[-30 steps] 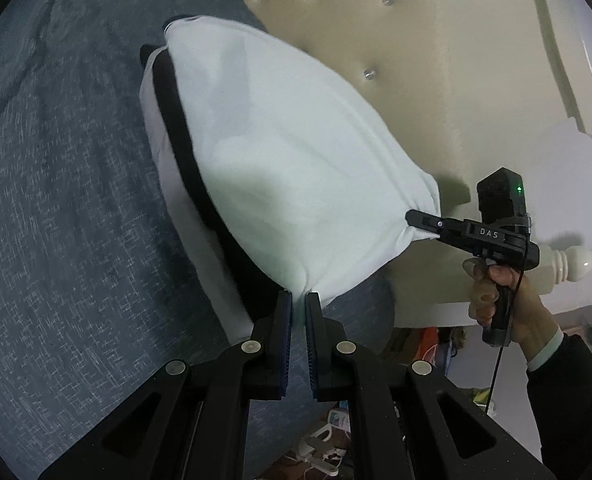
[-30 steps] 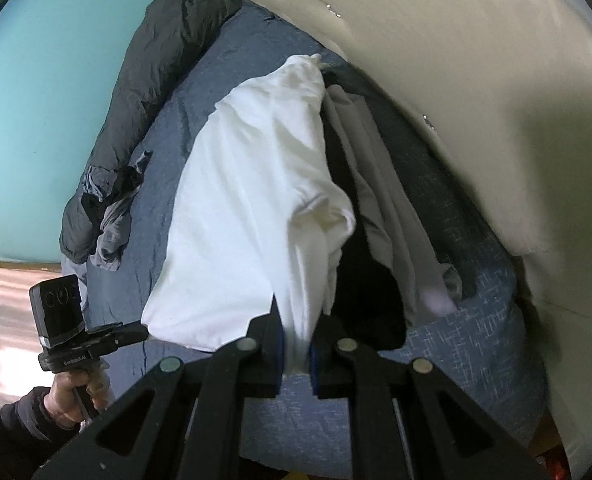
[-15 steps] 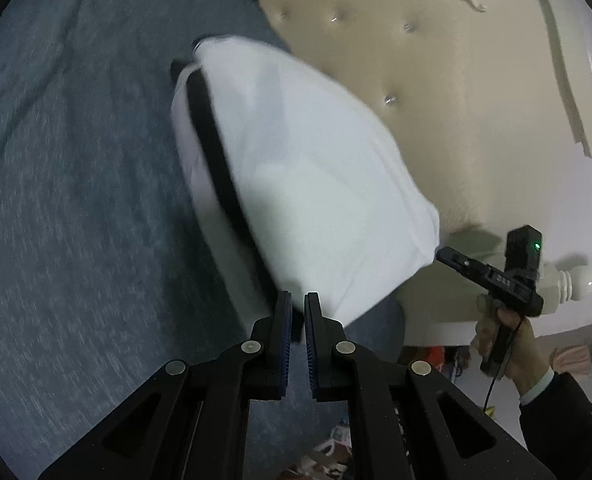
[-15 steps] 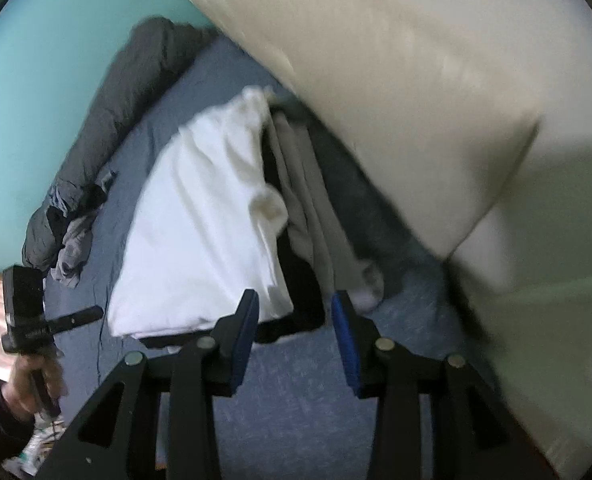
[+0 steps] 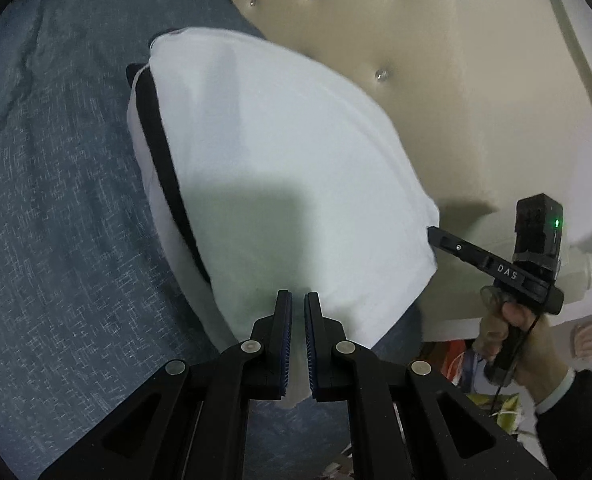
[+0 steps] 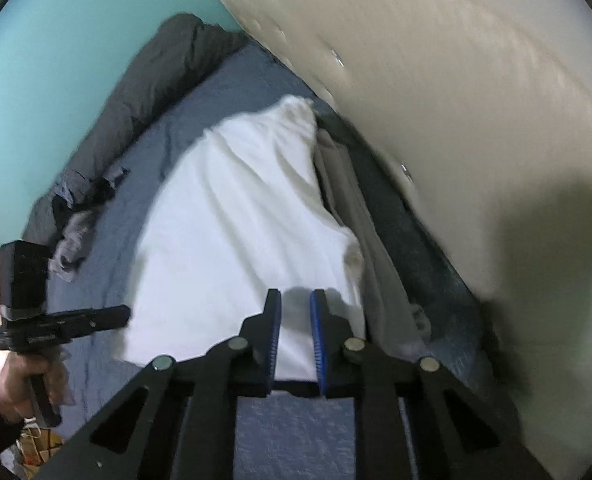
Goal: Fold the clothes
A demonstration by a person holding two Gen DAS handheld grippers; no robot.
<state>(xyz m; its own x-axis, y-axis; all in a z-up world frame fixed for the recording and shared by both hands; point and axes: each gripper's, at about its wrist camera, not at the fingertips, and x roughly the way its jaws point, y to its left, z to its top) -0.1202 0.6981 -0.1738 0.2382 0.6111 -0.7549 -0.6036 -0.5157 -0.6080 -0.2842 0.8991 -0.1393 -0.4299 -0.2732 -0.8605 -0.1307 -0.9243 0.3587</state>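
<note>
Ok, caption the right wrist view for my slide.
Open right tongs over a folded white shirt on the blue bed.

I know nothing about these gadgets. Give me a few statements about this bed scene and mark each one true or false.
1. The white garment lies spread on a blue-grey bed cover. True.
2. The right gripper has its fingers pressed tightly together. False: a clear gap shows between them, with white cloth visible through it.
3. A dark grey bundle lies along the far side of the bed, by the teal wall. True.
4. The headboard is bare dark wood. False: it is beige, padded and studded with buttons.
</note>
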